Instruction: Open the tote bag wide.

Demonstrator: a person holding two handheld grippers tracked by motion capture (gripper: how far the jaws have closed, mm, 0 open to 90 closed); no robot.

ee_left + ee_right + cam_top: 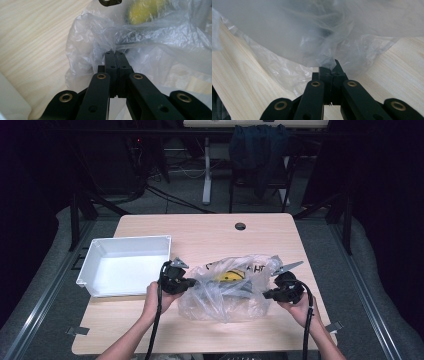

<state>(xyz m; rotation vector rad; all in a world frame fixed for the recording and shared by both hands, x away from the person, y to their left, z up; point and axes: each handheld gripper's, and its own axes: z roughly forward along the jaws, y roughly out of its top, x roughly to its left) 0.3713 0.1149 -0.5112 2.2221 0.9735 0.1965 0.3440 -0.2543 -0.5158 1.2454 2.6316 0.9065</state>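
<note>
- We see our left gripper (191,283) clamped tight on a pinch of the clear plastic bag (226,290), at the bag's left edge.
- Our right gripper (266,294) is likewise clenched on the bag's film at its right edge.
- The bag lies between the two grippers on the wooden table (210,227), with something yellow (230,276) inside.
- A white bin (125,265) sits just left of the left gripper.

bag (225,292): on counter (200,227), near front edge | tray (100,247): on counter, left of bag, apart | left tool (192,282): at bag's left edge, between tray and bag | right tool (265,295): at bag's right edge | round item (230,276): in bag, toward back
</note>
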